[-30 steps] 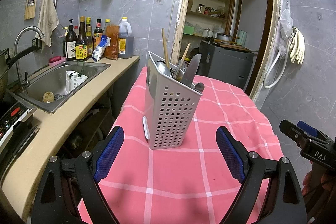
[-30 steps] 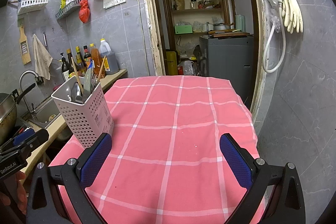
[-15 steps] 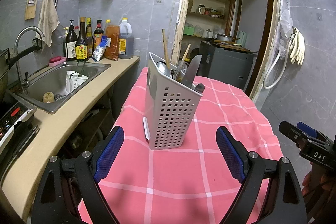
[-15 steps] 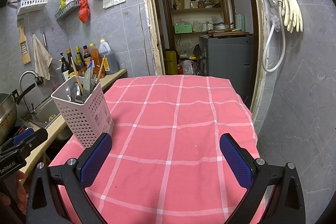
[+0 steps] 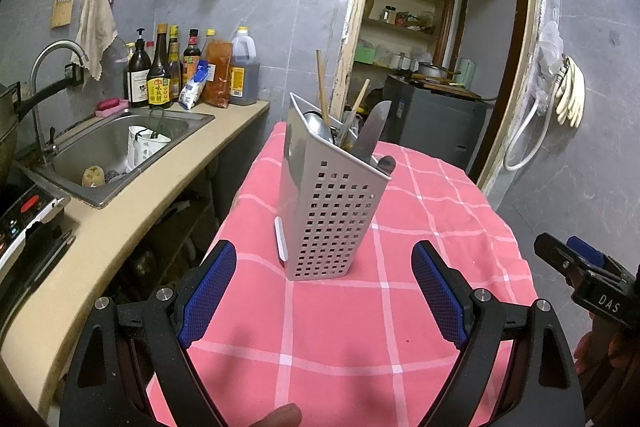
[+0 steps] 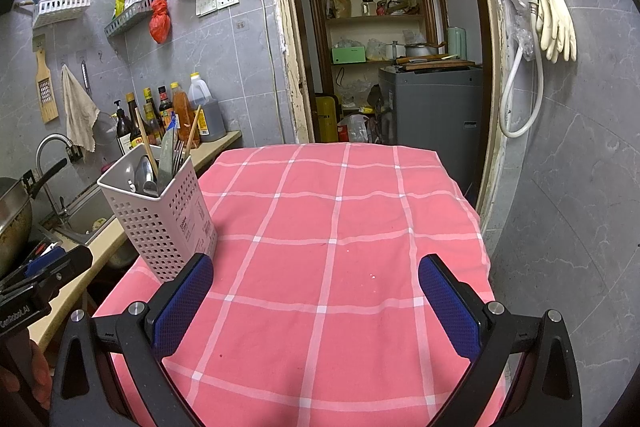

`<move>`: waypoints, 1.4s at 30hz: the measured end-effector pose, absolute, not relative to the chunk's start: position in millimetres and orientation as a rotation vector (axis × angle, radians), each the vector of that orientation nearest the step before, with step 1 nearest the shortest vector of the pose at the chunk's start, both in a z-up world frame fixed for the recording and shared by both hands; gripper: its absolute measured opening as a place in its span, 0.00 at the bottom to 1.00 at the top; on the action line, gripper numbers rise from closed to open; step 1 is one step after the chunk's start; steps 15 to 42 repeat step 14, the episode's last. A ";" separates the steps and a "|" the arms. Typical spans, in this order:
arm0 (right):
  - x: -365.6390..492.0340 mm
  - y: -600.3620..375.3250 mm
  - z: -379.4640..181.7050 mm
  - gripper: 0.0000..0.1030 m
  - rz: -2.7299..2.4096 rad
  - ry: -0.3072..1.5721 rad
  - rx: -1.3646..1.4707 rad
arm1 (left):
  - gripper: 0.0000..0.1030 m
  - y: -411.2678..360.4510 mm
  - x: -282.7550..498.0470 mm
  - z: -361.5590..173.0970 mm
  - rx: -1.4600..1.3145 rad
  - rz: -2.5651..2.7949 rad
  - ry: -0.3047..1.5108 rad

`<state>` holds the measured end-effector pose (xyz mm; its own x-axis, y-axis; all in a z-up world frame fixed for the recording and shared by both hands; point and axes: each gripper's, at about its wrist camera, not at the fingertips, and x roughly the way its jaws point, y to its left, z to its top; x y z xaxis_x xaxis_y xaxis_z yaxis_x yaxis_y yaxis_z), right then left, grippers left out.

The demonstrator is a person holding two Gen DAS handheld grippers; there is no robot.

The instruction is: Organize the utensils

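A white perforated utensil holder [image 5: 328, 211] stands upright on the pink checked tablecloth [image 5: 320, 327]. It holds a knife [image 5: 374, 131], a spoon [image 5: 316, 127] and wooden chopsticks [image 5: 322, 87]. My left gripper [image 5: 324, 295] is open and empty, just in front of the holder. In the right wrist view the holder [image 6: 160, 219] stands at the table's left edge. My right gripper [image 6: 316, 303] is open and empty over the bare cloth [image 6: 340, 227], to the right of the holder.
A counter with a sink [image 5: 116, 147] and sauce bottles [image 5: 160, 71] runs along the left. A doorway [image 6: 392, 39] with shelves and a grey appliance [image 6: 432, 107] lies behind the table. Rubber gloves [image 6: 554, 23] hang on the right wall.
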<state>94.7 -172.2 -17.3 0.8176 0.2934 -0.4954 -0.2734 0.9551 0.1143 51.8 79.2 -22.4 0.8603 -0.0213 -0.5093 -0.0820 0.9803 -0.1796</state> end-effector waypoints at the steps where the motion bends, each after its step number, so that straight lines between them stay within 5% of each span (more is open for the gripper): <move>1: 94.4 -172.3 -17.6 1.00 0.302 0.534 0.039 | 0.83 79.4 51.3 -22.3 -0.197 0.035 0.533; 42: 95.2 -172.6 -17.0 1.00 0.302 0.536 0.039 | 0.83 77.4 48.8 -23.3 -0.161 0.031 0.530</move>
